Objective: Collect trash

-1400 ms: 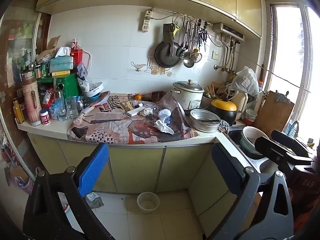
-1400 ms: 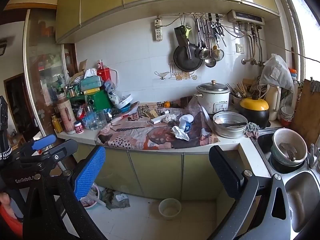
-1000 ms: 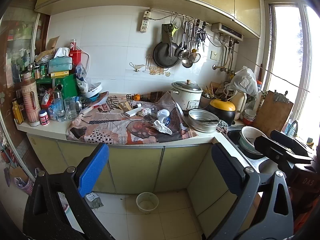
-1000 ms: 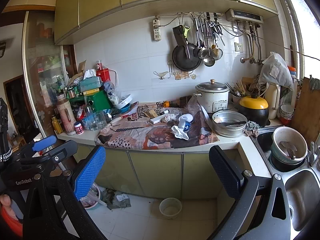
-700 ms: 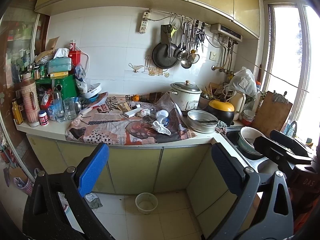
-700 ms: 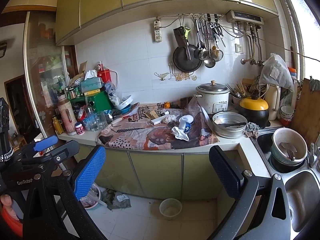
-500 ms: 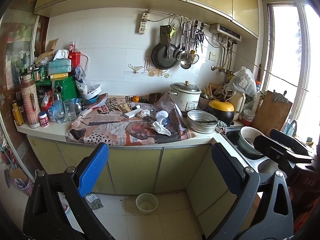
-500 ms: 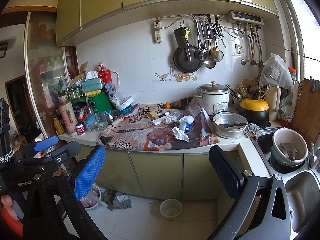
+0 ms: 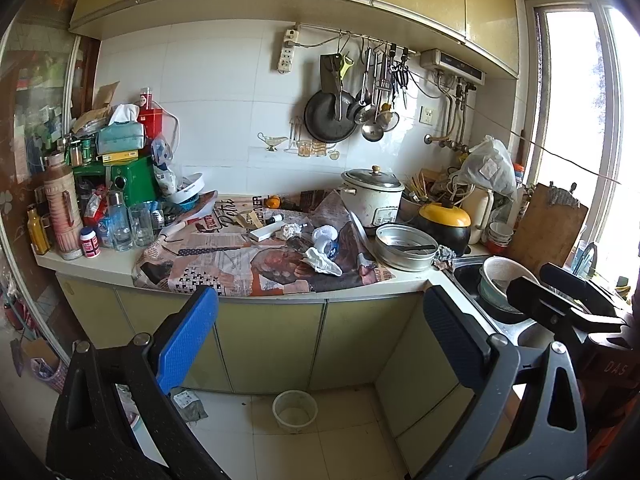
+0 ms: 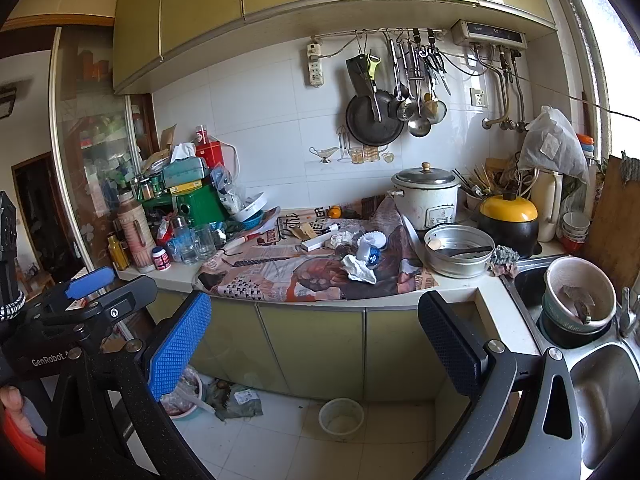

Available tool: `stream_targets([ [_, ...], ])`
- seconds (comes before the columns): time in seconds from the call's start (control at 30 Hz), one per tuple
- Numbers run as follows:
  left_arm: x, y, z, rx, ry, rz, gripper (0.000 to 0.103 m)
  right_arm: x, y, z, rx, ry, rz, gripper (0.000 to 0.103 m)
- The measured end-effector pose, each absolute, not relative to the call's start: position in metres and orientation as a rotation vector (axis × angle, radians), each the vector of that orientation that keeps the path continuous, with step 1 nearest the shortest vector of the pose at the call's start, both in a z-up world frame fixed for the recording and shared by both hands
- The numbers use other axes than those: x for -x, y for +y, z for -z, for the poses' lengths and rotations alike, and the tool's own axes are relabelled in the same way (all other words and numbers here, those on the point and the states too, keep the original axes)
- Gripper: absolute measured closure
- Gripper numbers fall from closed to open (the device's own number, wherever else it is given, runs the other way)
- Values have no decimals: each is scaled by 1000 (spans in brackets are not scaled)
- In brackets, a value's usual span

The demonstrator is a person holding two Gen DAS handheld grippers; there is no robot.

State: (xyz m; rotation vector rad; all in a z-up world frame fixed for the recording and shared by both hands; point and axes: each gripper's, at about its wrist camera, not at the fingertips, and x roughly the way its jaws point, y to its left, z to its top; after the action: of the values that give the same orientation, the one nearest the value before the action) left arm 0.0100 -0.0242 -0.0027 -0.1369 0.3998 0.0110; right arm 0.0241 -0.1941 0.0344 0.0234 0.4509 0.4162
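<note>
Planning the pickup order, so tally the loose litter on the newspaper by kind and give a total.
Crumpled white tissue or paper wads: 2
Tipped-over white cups: 1
White stick-like boxes: 1
Black-capped markers: 1
Total: 5, all lying on the newspaper. Smaller scraps near them are too blurred to count.

Daylight floods in from the window (image 9: 576,128) on my right, blown out to white glare; the tiled wall (image 9: 224,92) is bright, cupboards under the bench (image 9: 96,265) shadowed. Focus is sharp mid-scene, fisheye bending lines toward black vignetted corners
</note>
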Motion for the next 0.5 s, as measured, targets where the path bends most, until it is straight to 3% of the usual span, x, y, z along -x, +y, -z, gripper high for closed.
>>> stream_targets([
  [0.5, -75, -27, 6, 126, 439, -76, 0, -74, -209, -24, -64, 600, -388, 0],
])
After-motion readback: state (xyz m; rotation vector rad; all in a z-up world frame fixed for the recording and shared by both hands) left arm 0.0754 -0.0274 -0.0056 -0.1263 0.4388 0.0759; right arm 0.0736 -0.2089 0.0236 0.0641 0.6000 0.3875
